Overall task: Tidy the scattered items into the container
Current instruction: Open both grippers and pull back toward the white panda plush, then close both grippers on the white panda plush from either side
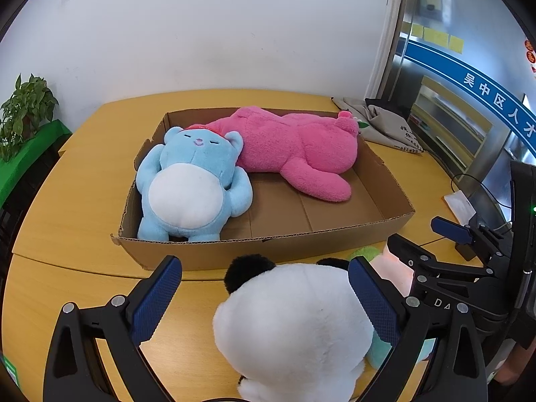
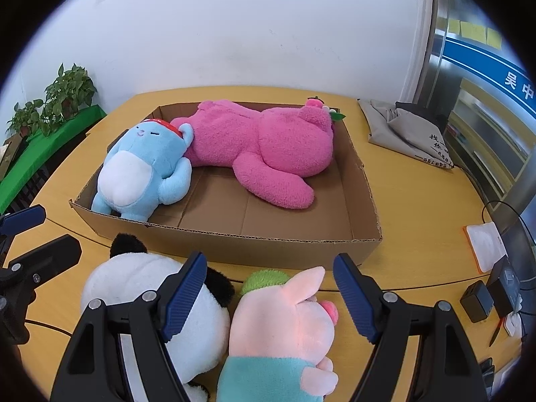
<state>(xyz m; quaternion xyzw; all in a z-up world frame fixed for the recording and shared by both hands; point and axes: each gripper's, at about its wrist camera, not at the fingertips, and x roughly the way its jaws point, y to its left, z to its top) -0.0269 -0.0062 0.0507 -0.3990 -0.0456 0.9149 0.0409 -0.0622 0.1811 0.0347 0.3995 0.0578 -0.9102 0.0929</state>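
A shallow cardboard box [image 1: 395, 181] [image 2: 365, 181] on the yellow table holds a blue bear plush [image 1: 191, 184] [image 2: 140, 171] at its left and a big pink plush [image 1: 294, 144] [image 2: 268, 147] along its back. In front of the box lie a white panda plush [image 1: 294, 331] [image 2: 134, 284] and a pale pink pig plush [image 2: 284, 321] [image 1: 395, 268] with a teal shirt. My left gripper [image 1: 264, 298] is open with the panda's head between its fingers. My right gripper [image 2: 271, 291] is open around the pig's head.
A grey cloth bag [image 1: 378, 120] [image 2: 402, 127] lies at the table's back right. A white pad [image 2: 485, 244], black adapters [image 2: 479, 301] and cables sit at the right edge. Potted plants [image 2: 67, 93] stand on a green shelf at the left.
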